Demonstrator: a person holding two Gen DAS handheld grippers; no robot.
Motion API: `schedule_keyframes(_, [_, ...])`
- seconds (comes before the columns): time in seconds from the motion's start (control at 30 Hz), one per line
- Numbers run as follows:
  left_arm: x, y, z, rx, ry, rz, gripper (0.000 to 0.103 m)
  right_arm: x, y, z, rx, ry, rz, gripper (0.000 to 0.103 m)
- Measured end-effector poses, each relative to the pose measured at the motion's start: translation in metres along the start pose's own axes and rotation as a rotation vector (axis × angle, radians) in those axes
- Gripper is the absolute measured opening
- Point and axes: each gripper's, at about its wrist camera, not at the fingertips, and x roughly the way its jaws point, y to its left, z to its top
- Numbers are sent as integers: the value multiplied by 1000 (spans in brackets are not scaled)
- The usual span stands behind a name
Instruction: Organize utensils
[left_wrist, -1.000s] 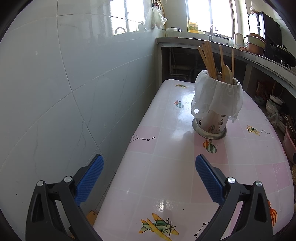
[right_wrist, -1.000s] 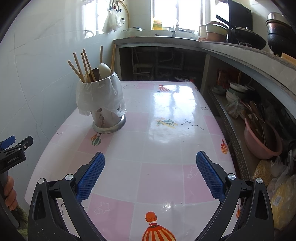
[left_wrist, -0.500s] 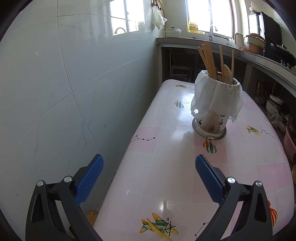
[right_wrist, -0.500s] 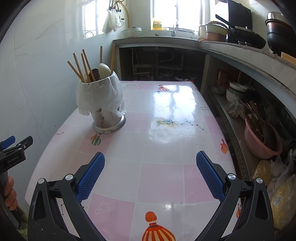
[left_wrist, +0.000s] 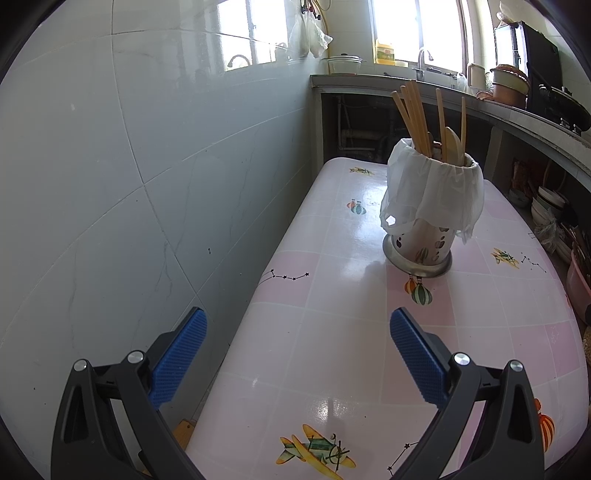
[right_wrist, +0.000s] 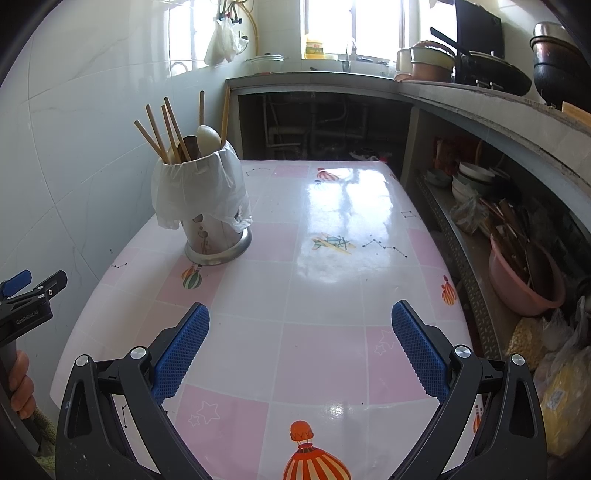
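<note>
Standing upright near wall side of table (right_wrist: 332, 295): holder (right_wrist: 212, 236), bag-draped, with chopsticks (right_wrist: 168, 129) and spoons (right_wrist: 207, 138) inside. Left gripper (left_wrist: 295, 350) jaws wide apart, empty, over near table edge. Right gripper (right_wrist: 299, 339) jaws wide apart, empty, above table, well apart from holder.

Left claw (left_wrist: 297, 350) and right claw (right_wrist: 301, 345) gape, empty.

Home kitchen, seemingly; sink tap (right_wrist: 347, 55); pots (right_wrist: 554, 62)
</note>
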Motion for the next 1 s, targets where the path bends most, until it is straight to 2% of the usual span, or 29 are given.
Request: schedule_keyframes(1.0, [0,-4,0,7,2,-2,97,1,-1,0,4,1,5,95])
